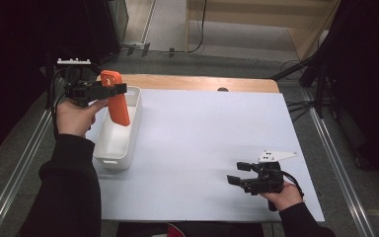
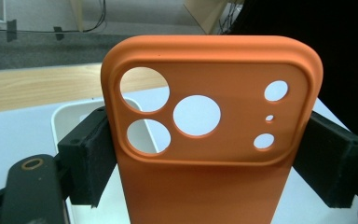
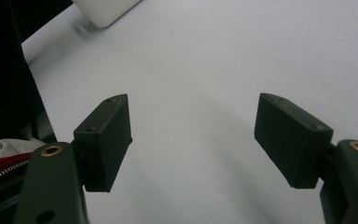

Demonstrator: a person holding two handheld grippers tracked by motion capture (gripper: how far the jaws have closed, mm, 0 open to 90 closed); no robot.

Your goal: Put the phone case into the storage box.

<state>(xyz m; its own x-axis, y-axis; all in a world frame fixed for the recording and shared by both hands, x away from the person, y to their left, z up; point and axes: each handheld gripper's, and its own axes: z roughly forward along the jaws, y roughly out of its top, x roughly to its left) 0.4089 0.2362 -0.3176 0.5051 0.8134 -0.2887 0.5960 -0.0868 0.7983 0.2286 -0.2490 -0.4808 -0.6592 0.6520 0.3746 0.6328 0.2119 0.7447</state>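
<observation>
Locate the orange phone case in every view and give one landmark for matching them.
High view: orange phone case at upper left, clamped in the left gripper above the white bin.
Left gripper view: the case stands at centre, between the jaws.
Right gripper view: not in it.
Shared landmark: the white bin.

Both sleeves (image 1: pixel 71 187) were plain black, long, down to the wrists. The grippers were matte black too, left gripper (image 1: pixel 109 90) and right gripper (image 1: pixel 241 174) each with chunky square pads (image 3: pixel 103 140), brass-ringed screw holes and a black cable. Each had a pale three-cornered plate (image 1: pixel 276 156) on top.
</observation>
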